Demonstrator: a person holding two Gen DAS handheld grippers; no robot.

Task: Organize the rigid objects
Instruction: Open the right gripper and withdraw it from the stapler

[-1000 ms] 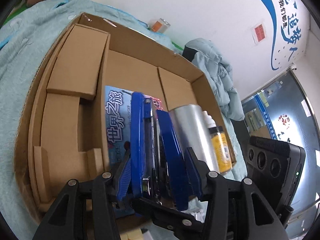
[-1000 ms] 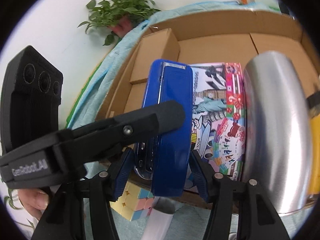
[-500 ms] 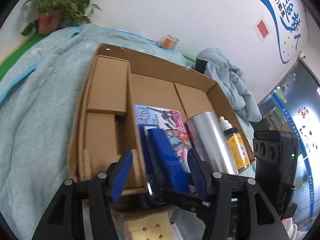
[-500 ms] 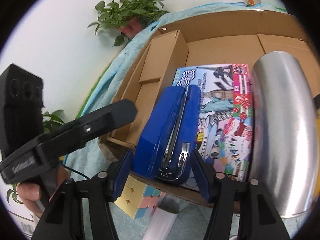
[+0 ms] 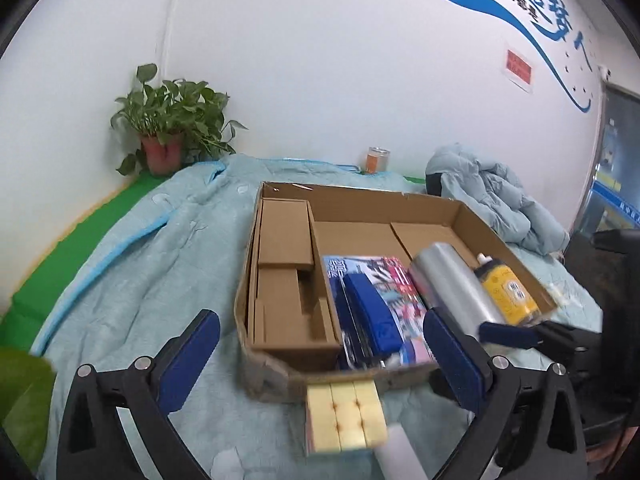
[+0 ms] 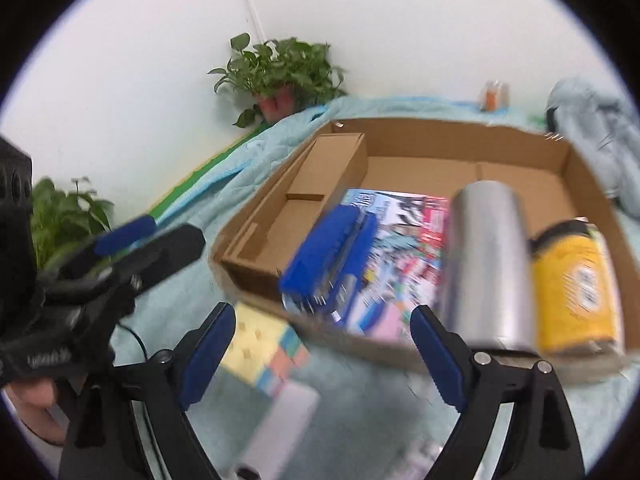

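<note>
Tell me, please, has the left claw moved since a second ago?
Yes. The left claw has pulled back toward the person from the cardboard box, opened, and left the blue stapler lying inside.

In your box (image 5: pixel 360 200), the stapler (image 5: pixel 370 316) lies on the booklet (image 5: pixel 400 292), left of the can (image 5: pixel 452 292) and bottle (image 5: pixel 508 292); the cube (image 5: pixel 344 416) sits before it.
</note>
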